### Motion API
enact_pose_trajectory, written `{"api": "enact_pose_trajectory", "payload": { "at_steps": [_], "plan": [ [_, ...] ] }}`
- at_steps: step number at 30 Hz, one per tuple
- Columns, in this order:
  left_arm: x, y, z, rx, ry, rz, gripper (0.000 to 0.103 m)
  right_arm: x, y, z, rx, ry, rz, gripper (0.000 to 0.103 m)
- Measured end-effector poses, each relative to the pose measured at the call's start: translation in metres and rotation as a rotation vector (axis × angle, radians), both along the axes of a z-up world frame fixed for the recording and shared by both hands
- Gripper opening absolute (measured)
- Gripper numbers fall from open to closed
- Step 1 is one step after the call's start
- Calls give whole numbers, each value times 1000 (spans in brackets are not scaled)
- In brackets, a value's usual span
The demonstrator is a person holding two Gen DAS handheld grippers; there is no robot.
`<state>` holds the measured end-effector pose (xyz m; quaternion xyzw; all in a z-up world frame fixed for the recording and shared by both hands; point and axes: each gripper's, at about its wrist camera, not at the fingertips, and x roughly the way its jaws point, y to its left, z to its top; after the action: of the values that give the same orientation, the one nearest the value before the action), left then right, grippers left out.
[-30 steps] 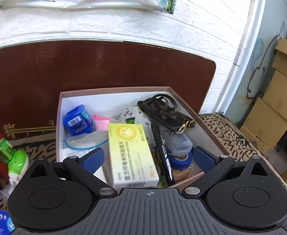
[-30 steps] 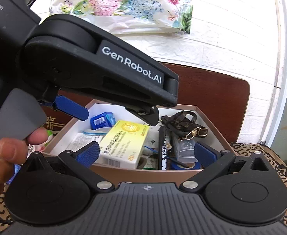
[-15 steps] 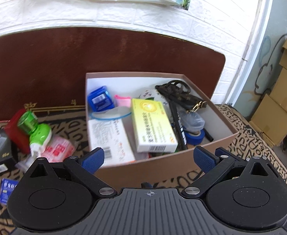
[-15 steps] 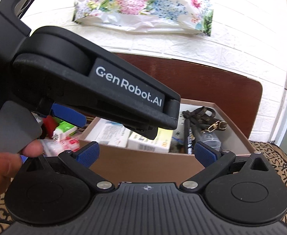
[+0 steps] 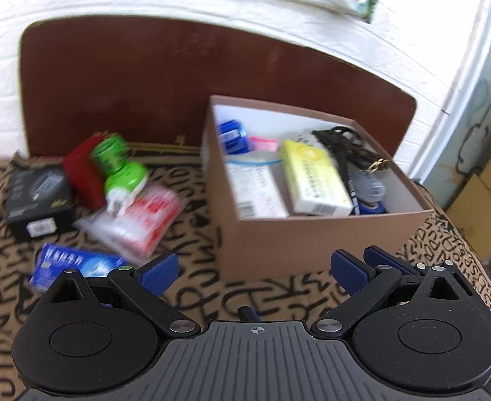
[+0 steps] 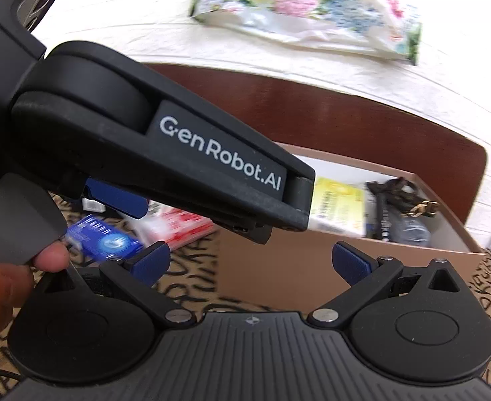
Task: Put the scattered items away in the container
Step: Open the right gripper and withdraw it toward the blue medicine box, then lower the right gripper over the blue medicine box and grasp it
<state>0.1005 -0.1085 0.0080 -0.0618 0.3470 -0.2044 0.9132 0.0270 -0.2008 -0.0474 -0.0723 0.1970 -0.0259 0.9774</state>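
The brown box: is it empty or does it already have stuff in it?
Partly filled. The box holds a yellow carton, a white carton and a blue item, among others.

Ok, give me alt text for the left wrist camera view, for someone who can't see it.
An open brown cardboard box on a letter-patterned cloth holds a yellow medicine carton and other small items. Left of it lie a green bottle, a red-and-white packet, a black box and a blue packet. The open, empty left gripper fills the foreground.
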Motion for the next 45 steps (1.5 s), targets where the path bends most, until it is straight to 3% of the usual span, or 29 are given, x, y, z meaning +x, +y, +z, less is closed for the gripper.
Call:
{"api": "enact_pose_trajectory", "payload": {
  "at_steps": [12,21,24,29,45],
  "plan": [
    [-13,70,-39,-31,96,122,103,3,68,-29,-86,58,180,103],
    [3,122,-67,-76,188,264,103,34,86,-58,-94,131,293,101],
    [14,133,-77,-84,218,298,102,46,89,-64,-89,169,321,95],
    [33,145,-91,-105,260,309,92,69,89,-72,-17,252,340,84],
    [73,150,-93,-110,236,295,87,120,89,-79,24,267,429,84]
  ]
}}
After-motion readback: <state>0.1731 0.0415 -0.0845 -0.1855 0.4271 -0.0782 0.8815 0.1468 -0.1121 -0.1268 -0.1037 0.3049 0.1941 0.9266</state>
